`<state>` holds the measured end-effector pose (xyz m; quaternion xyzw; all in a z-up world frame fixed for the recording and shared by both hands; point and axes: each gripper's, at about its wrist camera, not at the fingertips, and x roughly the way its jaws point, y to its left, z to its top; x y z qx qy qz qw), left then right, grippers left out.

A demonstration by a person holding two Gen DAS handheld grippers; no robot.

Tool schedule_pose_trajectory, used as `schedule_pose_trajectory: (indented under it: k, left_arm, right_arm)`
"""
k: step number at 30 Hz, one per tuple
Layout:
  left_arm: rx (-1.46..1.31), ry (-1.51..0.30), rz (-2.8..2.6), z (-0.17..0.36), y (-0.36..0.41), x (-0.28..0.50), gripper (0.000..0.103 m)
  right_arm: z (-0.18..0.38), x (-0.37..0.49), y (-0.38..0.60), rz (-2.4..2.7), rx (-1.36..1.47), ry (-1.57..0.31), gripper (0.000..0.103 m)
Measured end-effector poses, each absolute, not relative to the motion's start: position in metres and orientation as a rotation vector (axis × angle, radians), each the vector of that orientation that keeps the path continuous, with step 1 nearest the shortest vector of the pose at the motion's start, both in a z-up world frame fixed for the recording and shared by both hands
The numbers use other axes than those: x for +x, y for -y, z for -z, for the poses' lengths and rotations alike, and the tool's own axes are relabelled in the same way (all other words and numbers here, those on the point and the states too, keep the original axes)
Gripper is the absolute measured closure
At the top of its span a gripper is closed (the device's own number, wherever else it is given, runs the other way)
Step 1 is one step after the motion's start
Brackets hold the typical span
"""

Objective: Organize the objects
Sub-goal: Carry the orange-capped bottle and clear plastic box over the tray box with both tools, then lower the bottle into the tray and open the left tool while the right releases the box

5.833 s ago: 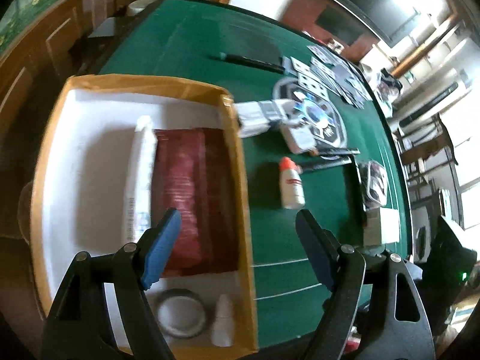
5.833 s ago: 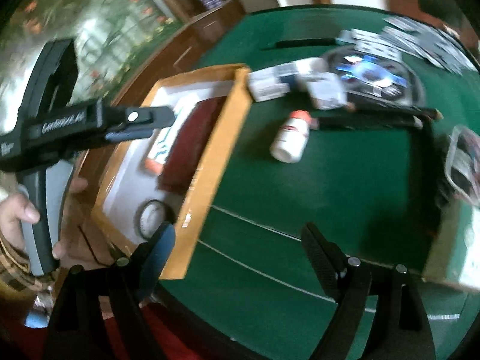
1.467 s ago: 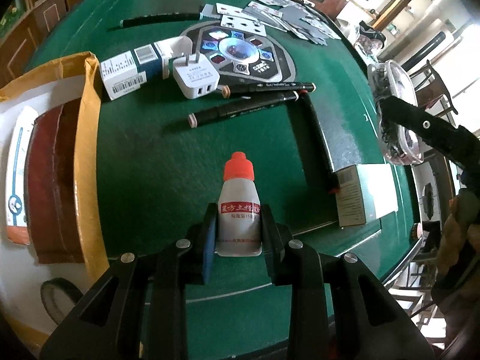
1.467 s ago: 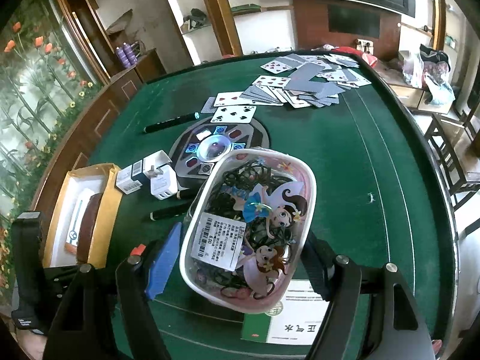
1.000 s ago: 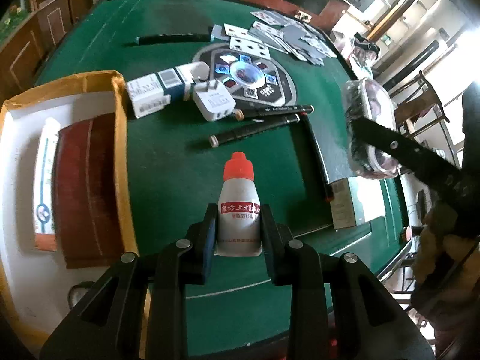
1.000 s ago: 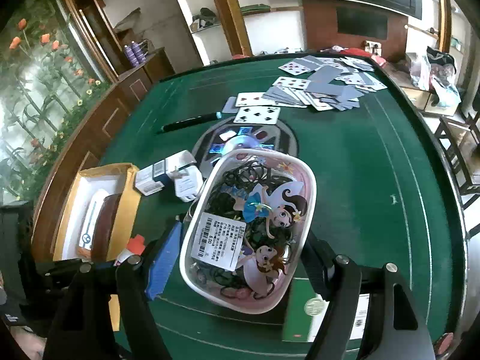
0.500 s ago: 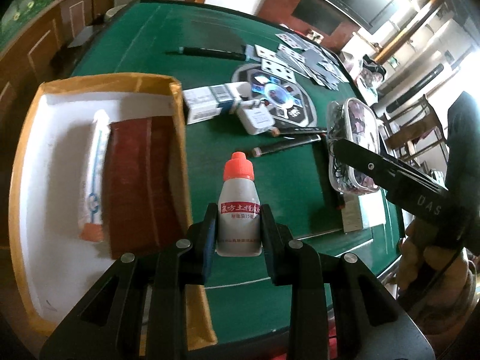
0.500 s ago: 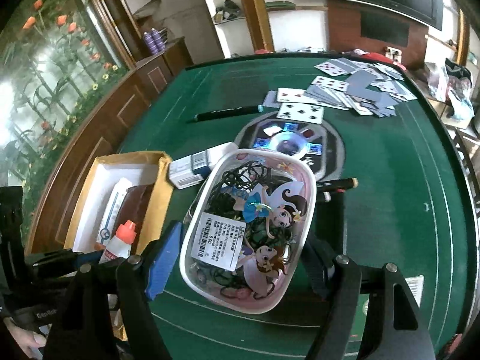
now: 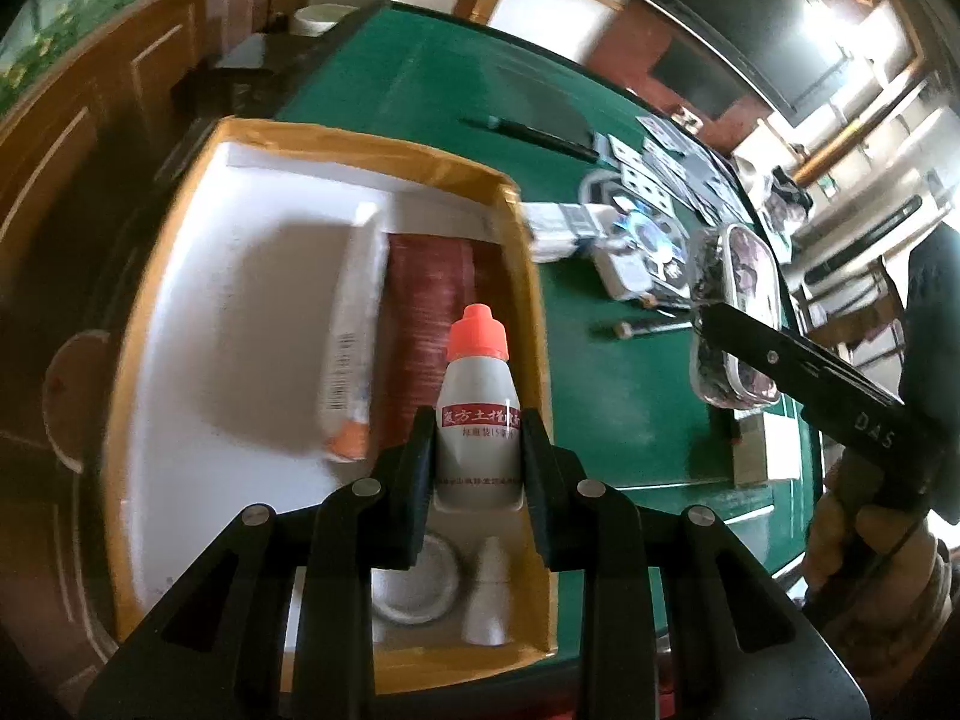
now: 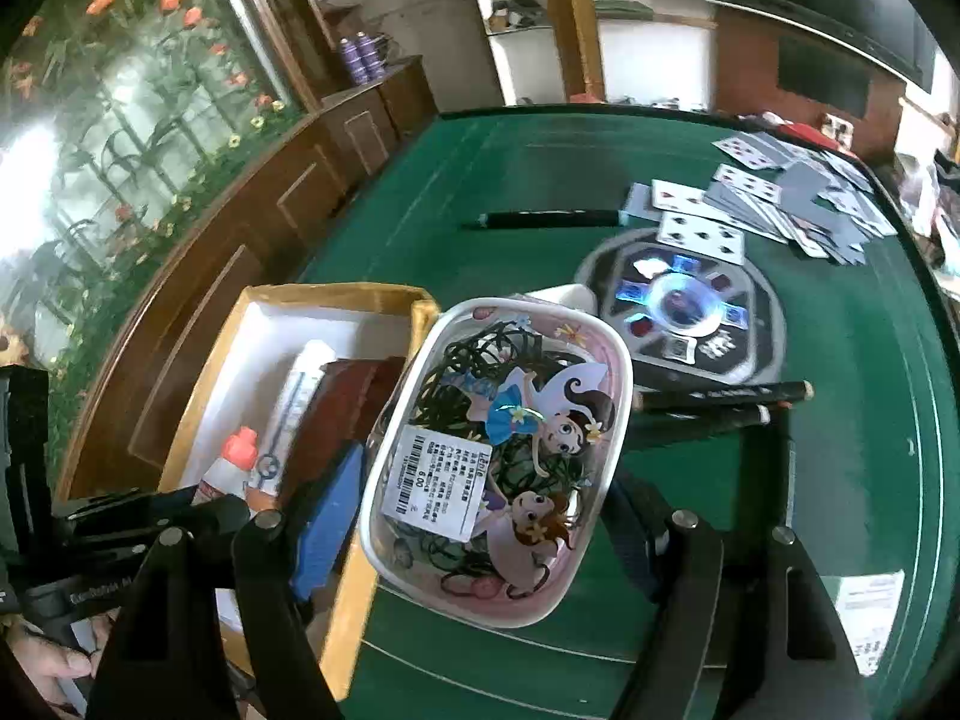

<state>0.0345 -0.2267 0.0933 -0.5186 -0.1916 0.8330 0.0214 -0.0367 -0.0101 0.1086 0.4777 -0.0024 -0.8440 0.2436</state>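
Half a second ago the small white bottle [image 9: 478, 408] with the orange cap hung over the green table [image 9: 630, 396], just beside the box; now it hangs over the inside of the yellow-edged box [image 9: 516, 222], above the dark red case [image 9: 420, 324]. The left gripper [image 9: 477, 456] clenches the bottle by its lower body, as before. The right gripper [image 10: 486, 516] grasps the clear tub [image 10: 504, 450] of black hair ties across its width, and the tub has come closer to the box, now overlapping the box's near corner in the right wrist view.

In the box a white tube [image 9: 354, 330] lies beside the red case, with a roll of tape [image 9: 414, 582] and a small white cone-shaped piece [image 9: 489, 594] at the near end.

On the green felt lie two dark marker pens [image 10: 720, 402], a round black disc with shiny panels [image 10: 684, 306], another pen [image 10: 552, 219] and scattered playing cards [image 10: 780, 204]. A wooden cabinet [image 10: 252, 204] runs along the table's side below a flower-painted window [image 10: 120, 90], and shelves stand at the far wall.
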Motion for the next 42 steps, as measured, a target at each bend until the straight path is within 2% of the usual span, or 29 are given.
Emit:
schedule_pose_trajectory:
  k: [11,23,32,37,42]
  left_arm:
    - [-1.663,0.698,-2.637,-0.08,0.288,0.053,0.077]
    - [-1.752,0.718,-2.525,-0.044,0.303,0.066,0.076]
    - [-1.772,0.634,-2.389,-0.026,0.28,0.072,0.077]
    - [-1.771,0.556,-2.356,-0.019,0.271,0.073,0.077]
    - [-1.763,0.552,-2.331,-0.019,0.276,0.072,0.077]
  right_arm:
    - [-0.105,-0.03,0.069,2.226,1.294,-0.056,0.028]
    - [-0.107,-0.036,0.155,2.106,1.278,-0.128,0.028]
    - [-0.084,-0.051,0.223,1.994,1.319,-0.208,0.028]
    - [-0.056,-0.054,0.248,1.98,1.358,-0.34,0.028]
    - [-0.033,-0.063,0.257,2.01,1.406,-0.454,0.028]
